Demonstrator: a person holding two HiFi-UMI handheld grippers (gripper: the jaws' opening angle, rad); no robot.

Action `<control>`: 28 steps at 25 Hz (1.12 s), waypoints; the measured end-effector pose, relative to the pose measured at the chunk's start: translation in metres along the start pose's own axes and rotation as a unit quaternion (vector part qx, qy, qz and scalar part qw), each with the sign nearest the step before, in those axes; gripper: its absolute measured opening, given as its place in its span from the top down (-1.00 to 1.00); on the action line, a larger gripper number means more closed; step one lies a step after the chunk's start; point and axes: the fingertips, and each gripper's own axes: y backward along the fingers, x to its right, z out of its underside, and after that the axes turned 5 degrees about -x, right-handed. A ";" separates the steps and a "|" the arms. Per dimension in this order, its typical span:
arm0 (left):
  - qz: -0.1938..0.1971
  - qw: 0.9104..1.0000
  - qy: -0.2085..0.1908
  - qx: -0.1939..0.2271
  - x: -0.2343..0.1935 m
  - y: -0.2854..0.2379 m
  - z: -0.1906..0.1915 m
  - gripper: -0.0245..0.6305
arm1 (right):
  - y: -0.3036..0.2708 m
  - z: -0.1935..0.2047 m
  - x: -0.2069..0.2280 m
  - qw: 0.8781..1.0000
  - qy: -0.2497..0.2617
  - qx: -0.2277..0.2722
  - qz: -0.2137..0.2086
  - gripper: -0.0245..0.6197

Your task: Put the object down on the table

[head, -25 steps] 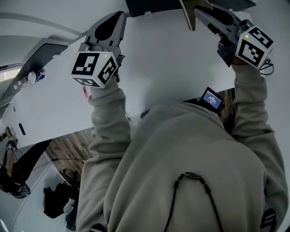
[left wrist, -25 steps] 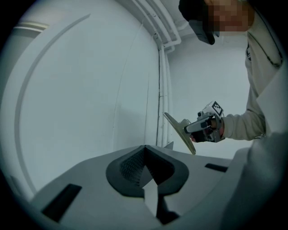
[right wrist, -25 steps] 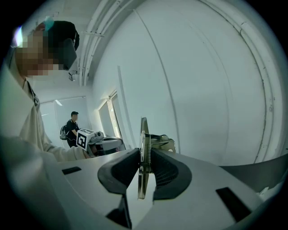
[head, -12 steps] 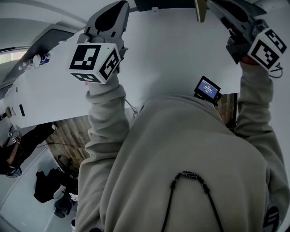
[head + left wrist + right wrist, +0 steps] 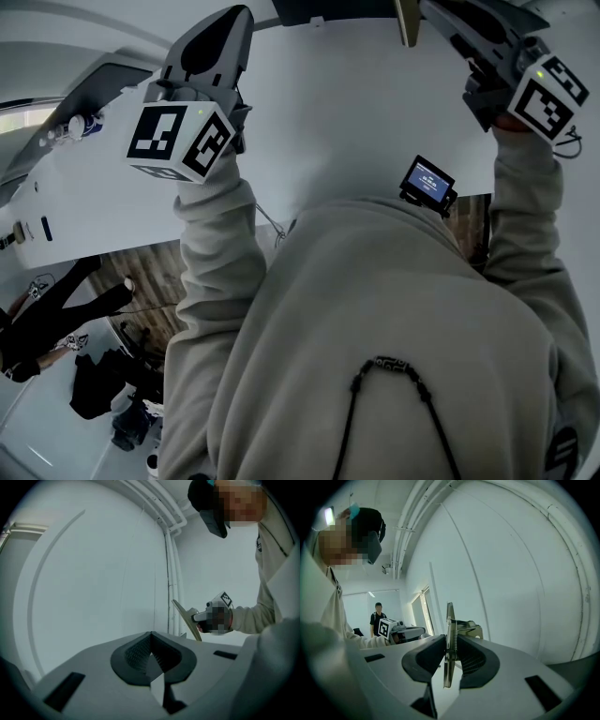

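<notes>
My right gripper [image 5: 449, 644] is shut on a thin flat tan board with a metal spring, like a trap or clip [image 5: 449, 620], which stands on edge between the pads. In the head view this gripper [image 5: 427, 11] is raised at the top right, and the tan board [image 5: 408, 23] sticks out past its jaws over the white table [image 5: 356, 122]. The left gripper view shows the board [image 5: 186, 620] held up in the air. My left gripper [image 5: 151, 641] is shut with nothing in it, raised at the top left [image 5: 234, 19].
A small device with a blue screen [image 5: 429, 181] sits at the table's near edge. A bottle [image 5: 80, 124] stands on a ledge at the left. A person's legs [image 5: 47, 319] show on the floor at lower left. Another person [image 5: 377, 616] stands far back.
Both raised grippers have shifted only slightly; the left marker cube has dropped a little to the left. The person on the floor at lower left has moved. The grip on the board is unchanged.
</notes>
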 end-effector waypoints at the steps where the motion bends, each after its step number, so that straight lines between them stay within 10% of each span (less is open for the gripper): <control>1: 0.001 1.000 0.000 0.000 0.000 -0.001 -0.001 0.92 | 0.000 0.000 0.002 1.000 -0.001 0.000 0.000 0.60; 28: -0.012 0.999 0.010 -0.049 -0.006 -0.023 0.037 0.92 | -0.013 0.035 0.017 0.999 -0.020 -0.035 0.011 0.60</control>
